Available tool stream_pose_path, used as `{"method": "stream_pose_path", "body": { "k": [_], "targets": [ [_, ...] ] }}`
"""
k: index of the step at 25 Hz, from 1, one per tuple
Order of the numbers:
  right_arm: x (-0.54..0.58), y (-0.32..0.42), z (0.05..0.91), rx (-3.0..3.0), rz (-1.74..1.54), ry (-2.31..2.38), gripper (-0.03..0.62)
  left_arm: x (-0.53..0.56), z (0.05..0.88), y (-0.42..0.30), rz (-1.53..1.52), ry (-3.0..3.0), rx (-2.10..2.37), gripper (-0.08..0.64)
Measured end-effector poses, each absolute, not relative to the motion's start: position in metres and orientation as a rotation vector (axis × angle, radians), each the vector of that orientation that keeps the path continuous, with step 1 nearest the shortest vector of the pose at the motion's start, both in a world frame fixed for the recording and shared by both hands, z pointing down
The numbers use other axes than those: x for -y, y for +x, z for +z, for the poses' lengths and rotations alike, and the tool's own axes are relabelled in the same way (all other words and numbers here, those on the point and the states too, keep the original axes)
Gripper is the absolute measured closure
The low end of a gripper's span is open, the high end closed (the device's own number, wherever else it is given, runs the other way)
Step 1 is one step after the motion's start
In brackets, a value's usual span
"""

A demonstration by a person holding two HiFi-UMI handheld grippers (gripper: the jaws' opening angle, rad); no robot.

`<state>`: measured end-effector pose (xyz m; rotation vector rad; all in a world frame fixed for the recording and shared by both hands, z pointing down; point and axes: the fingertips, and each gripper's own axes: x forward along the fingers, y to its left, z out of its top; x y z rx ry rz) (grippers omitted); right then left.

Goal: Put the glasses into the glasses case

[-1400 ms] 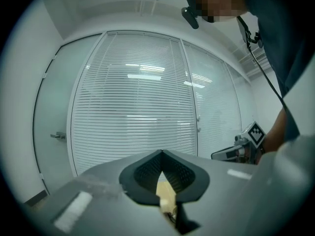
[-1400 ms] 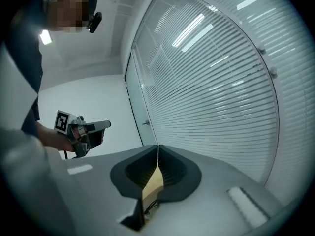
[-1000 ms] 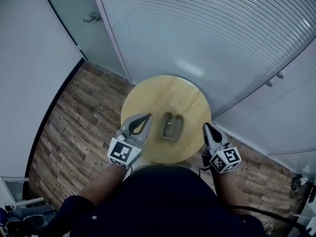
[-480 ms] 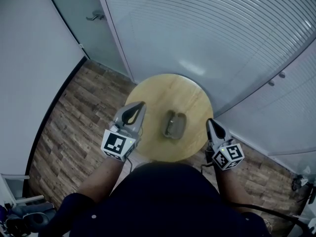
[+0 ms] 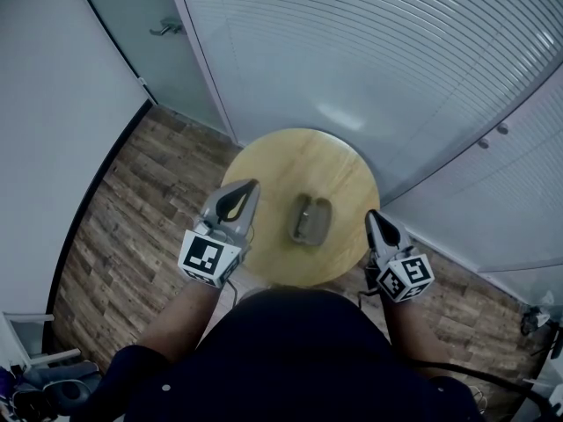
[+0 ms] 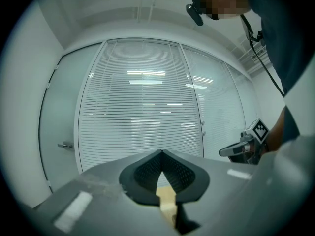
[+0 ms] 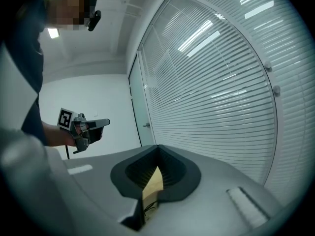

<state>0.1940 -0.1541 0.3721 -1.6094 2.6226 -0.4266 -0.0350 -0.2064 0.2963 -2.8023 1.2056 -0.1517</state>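
Observation:
A grey-green glasses case [image 5: 310, 220] lies near the middle of the small round wooden table [image 5: 290, 161]. I see no glasses apart from it, and I cannot tell what is inside. My left gripper [image 5: 253, 184] hovers at the table's left edge, shut and empty, level with the case and well apart from it. My right gripper [image 5: 370, 216] hangs at the table's right edge, also shut on nothing. In the left gripper view the jaws [image 6: 161, 152] meet at their tips and the right gripper [image 6: 243, 149] shows beyond. The right gripper view shows closed jaws [image 7: 157, 147] and the left gripper [image 7: 86, 129] opposite.
A curved glass wall with blinds [image 5: 369, 51] runs behind the table, with a door handle [image 5: 164, 30] at the upper left. Wood-plank floor [image 5: 132, 200] surrounds the table. A chair base [image 5: 35, 367] sits at the bottom left.
My left gripper has drawn back from over the table to its left edge and risen a little, then held still. The right gripper and the case have not moved.

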Motion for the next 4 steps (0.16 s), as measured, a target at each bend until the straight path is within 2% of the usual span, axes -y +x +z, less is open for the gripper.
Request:
{"method": "stream_pose_path", "body": {
  "k": [4],
  "targets": [
    [0.1506, 0.1960, 0.3731, -2.624, -0.425, -1.603, 0.583, 0.2002, 0.2951, -0.0269, -0.150, -2.805, -1.189, 0.560]
  ]
}}
